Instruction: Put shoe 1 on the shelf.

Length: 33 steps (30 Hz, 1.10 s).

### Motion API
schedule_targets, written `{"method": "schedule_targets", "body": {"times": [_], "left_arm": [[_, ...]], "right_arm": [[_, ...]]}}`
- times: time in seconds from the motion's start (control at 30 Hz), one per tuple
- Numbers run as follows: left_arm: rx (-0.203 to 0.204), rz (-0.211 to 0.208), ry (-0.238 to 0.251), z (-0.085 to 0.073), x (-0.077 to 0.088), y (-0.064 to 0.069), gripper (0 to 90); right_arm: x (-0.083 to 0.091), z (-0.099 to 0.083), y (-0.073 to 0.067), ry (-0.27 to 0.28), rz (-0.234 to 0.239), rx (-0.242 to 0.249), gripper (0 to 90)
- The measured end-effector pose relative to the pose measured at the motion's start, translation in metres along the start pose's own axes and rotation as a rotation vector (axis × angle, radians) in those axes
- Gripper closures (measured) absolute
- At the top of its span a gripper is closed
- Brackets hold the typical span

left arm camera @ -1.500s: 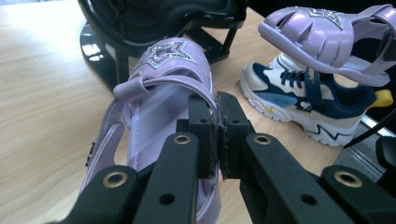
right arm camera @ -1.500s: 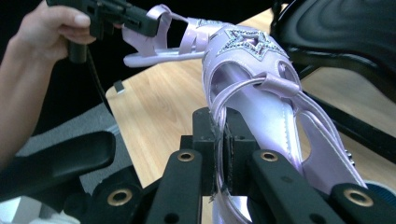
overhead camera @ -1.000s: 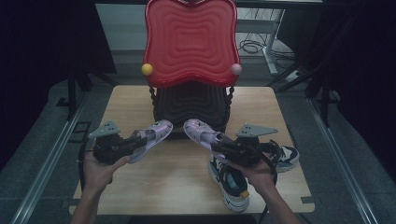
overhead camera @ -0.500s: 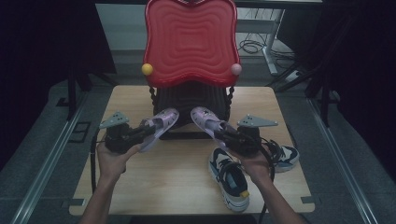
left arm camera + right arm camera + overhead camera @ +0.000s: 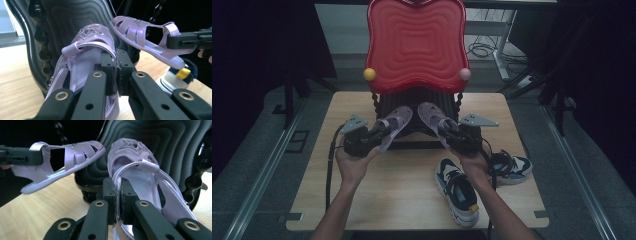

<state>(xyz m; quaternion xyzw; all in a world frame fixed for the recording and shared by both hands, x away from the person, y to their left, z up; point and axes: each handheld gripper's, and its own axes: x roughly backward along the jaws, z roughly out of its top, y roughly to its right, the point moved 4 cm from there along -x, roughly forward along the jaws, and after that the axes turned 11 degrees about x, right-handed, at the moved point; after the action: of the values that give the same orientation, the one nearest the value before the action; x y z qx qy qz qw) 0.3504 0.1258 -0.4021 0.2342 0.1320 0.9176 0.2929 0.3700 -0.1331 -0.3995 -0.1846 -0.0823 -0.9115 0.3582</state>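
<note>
1. Bench [image 5: 362, 200]: a pale wooden top that carries everything here; the person's forearms come in from its near edge.
2. Red-lidded rack [image 5: 416, 47]: a dark ribbed stand with a wavy red panel raised above it, standing at the far middle of the bench. It looks like the place the sandals are meant for; this is a judgement.
3. Sneakers: one [image 5: 459, 192] lies near the front right of the bench, the other [image 5: 512, 167] just right of the right hand. Neither is touched.
4. Left sandal [image 5: 85, 57]: lilac, with a glittery star on the toe, held above the bench with its toe toward the rack.
5. Right sandal [image 5: 140, 170]: the matching one, also lifted, its toe close to the rack's dark front.
6. Left tool [image 5: 371, 139]: clenched on the left sandal, the jaws pinching its heel strap.
7. Right tool [image 5: 451, 135]: clenched on the right sandal in the same way, at the back strap.
8. Step in hand: both sandals are carried, toes converging, toward the rack. The next move calls for lowering each onto the stand side by side before letting go.
</note>
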Motion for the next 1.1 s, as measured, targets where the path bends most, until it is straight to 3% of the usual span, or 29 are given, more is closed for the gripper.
{"method": "schedule_targets", "body": {"times": [0.57, 1.1], "left_arm": [[-0.036, 0.054, 0.071, 0.013, -0.032, 0.000, 86.5], [-0.021, 0.091, 0.131, 0.018, -0.048, -0.008, 86.5]], "right_arm": [[-0.030, 0.010, 0.009, 0.027, -0.070, -0.020, 85.9], [-0.045, 0.017, 0.015, 0.053, -0.127, -0.026, 85.9]]}}
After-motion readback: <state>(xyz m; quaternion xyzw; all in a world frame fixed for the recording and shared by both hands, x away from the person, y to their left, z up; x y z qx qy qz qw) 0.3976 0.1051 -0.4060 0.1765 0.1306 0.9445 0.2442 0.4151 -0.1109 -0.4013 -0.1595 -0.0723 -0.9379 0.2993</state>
